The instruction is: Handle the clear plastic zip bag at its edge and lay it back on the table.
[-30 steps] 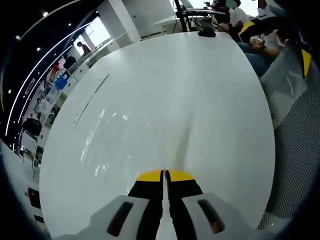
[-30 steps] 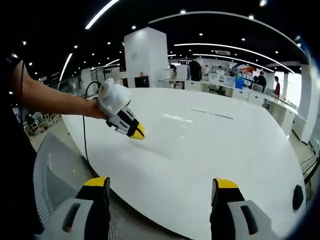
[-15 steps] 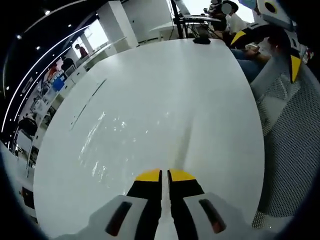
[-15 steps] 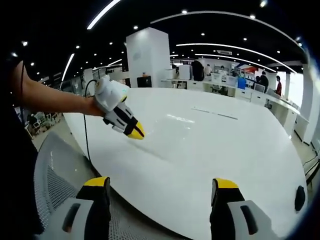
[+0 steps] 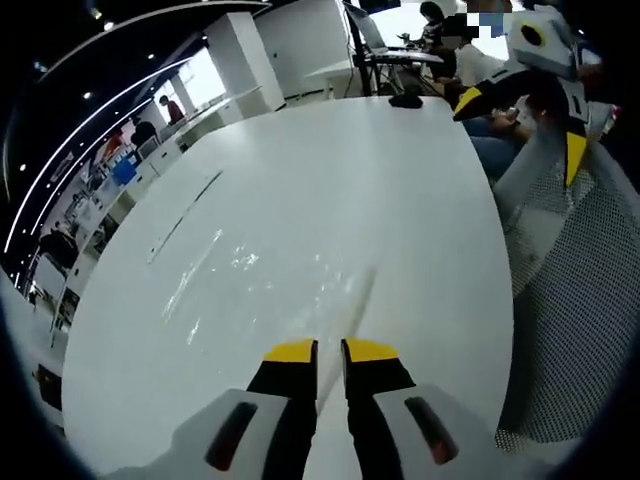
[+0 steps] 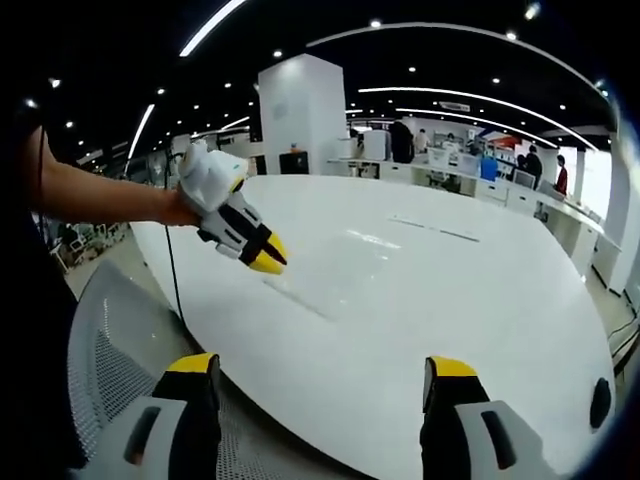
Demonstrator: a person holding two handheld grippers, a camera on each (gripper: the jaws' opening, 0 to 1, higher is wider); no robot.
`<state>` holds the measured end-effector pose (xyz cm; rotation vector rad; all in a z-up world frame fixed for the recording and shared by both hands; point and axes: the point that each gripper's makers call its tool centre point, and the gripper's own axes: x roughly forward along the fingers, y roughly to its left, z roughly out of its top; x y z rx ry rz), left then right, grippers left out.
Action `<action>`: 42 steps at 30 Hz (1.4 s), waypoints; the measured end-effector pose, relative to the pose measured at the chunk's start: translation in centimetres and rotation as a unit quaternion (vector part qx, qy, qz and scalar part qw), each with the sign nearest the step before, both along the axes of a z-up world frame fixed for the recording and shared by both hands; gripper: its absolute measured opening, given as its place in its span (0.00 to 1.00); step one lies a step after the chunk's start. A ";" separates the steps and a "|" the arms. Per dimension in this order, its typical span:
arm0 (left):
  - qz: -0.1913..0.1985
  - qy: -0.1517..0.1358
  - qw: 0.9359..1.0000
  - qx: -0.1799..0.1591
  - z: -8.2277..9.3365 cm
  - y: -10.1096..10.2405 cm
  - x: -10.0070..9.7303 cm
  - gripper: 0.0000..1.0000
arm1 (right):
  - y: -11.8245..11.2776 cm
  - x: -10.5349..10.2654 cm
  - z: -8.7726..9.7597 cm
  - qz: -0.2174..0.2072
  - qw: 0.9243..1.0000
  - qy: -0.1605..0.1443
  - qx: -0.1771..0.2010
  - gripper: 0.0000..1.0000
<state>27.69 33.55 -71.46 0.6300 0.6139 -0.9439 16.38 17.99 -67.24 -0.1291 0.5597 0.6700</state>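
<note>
The clear plastic zip bag (image 5: 280,290) lies flat on the white table (image 5: 330,150), showing as glints and one long straight edge. That edge runs up from between the jaws of my left gripper (image 5: 329,352), which stand a narrow gap apart. In the right gripper view, the left gripper (image 6: 266,262) hovers just above the near edge of the bag (image 6: 340,275), held by a person's hand. My right gripper (image 6: 322,368) is wide open over the table's front rim with nothing in it. It also comes into the left gripper view as the right gripper (image 5: 522,125) at the upper right.
A grey mesh chair (image 5: 570,300) stands against the table's near rim, also seen as the chair (image 6: 110,360). A thin dark strip (image 5: 185,215) lies on the far side of the table. A small black object (image 5: 405,100) sits at one end. People sit and stand behind.
The left gripper's jaws have parted from nearly touching to a narrow gap and have risen slightly off the table. The right gripper has held still and open.
</note>
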 end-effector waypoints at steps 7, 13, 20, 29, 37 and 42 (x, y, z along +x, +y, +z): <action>0.035 -0.017 0.998 -0.047 2.3 1.3 -0.3 0.17 | 0.1 0.2 0.1 0.004 1.000 -0.007 0.001 0.86; 0.059 -0.028 0.996 -0.062 3.9 3.0 -1.3 0.23 | 0.4 0.2 0.2 0.005 1.000 -0.013 0.004 0.87; 0.069 -0.025 0.993 -0.087 4.2 4.6 -3.2 0.32 | 0.4 0.2 0.2 0.003 1.000 -0.024 0.007 0.90; 0.096 -0.025 0.989 -0.108 4.9 6.3 -5.7 0.42 | 0.3 0.3 0.1 0.002 1.000 -0.030 0.006 0.93; 0.136 -0.029 0.980 -0.145 5.6 8.3 -8.3 0.50 | 0.4 0.2 0.0 0.006 0.999 -0.035 0.001 0.96; 0.161 -0.032 0.972 -0.169 5.9 9.0 -9.1 0.59 | 0.3 -0.1 -0.1 0.003 0.999 -0.036 0.003 0.98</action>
